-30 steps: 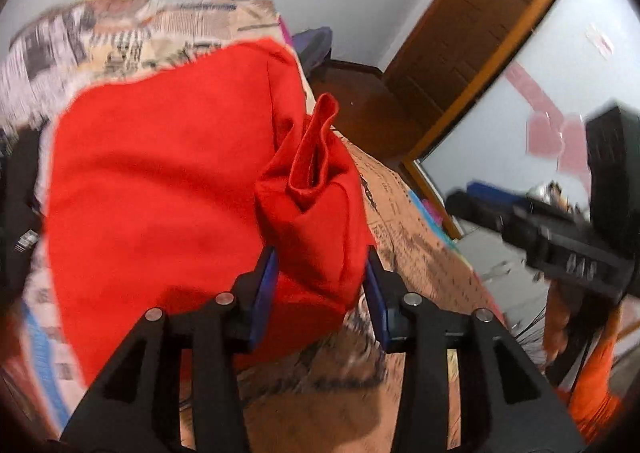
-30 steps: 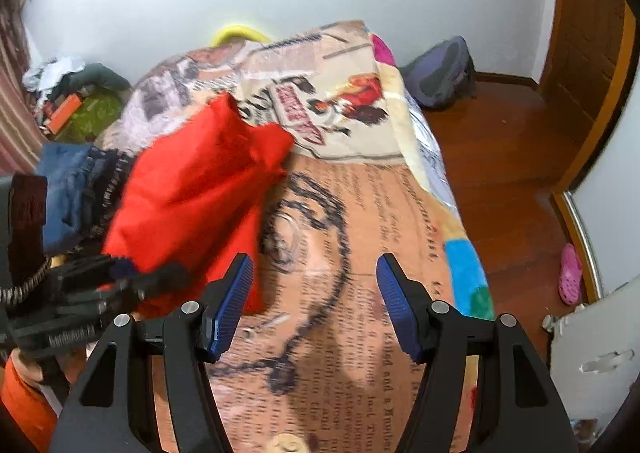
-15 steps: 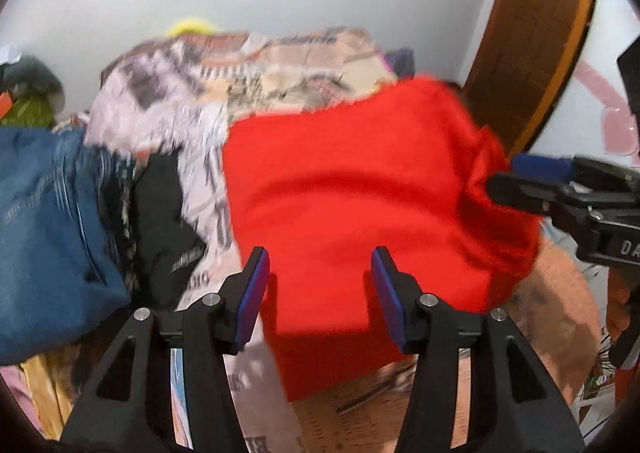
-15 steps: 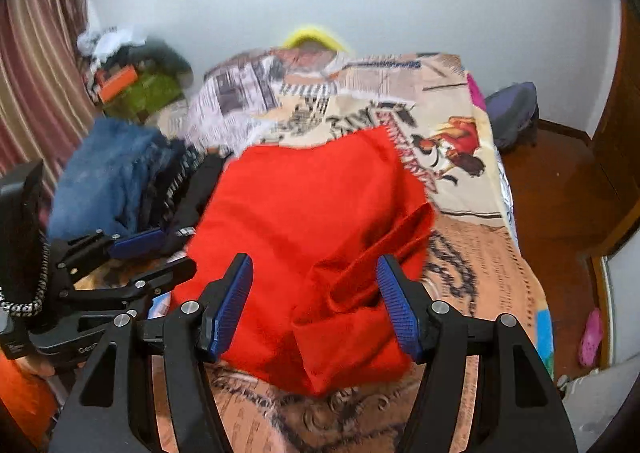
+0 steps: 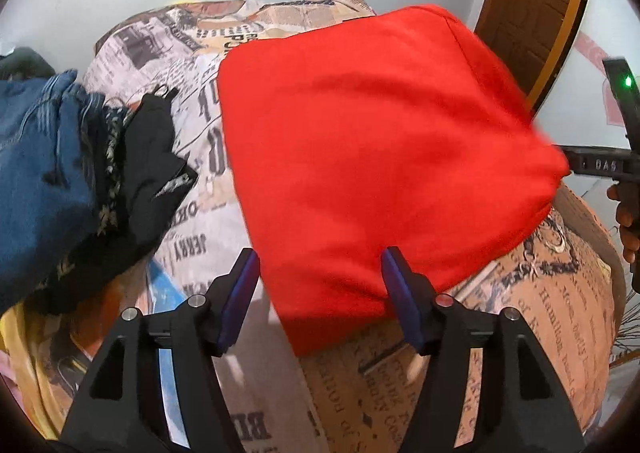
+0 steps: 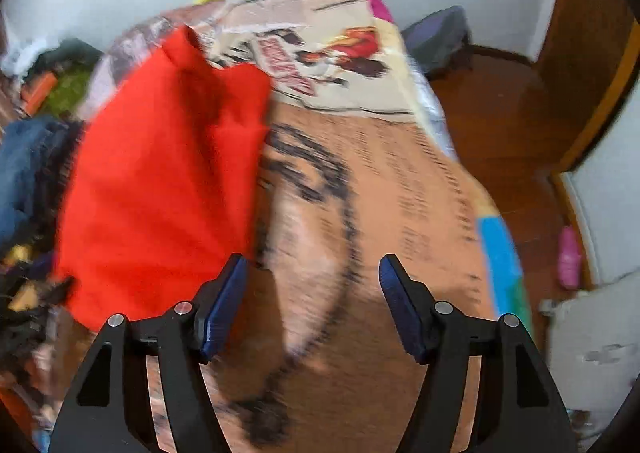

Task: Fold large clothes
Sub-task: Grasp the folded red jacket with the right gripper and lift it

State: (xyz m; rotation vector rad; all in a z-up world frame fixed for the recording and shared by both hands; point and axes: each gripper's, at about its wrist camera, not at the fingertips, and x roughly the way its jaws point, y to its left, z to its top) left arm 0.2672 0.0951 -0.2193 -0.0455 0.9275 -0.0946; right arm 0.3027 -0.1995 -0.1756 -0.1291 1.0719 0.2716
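- The bright red fabric garment (image 5: 376,157) is lying folded into a rough square on the newsprint-patterned bed cover (image 5: 552,317) — a second ago a bunched part was sitting between the left gripper (image 5: 320,293) jaws.
- Those jaws have just been opening, pressing on nothing.
- The right gripper (image 6: 312,305) is hovering beside the cloth, jaws apart, empty — this fold is probably finishing.

red garment (image 5: 380,157) lies folded on the printed bedspread (image 5: 560,293).
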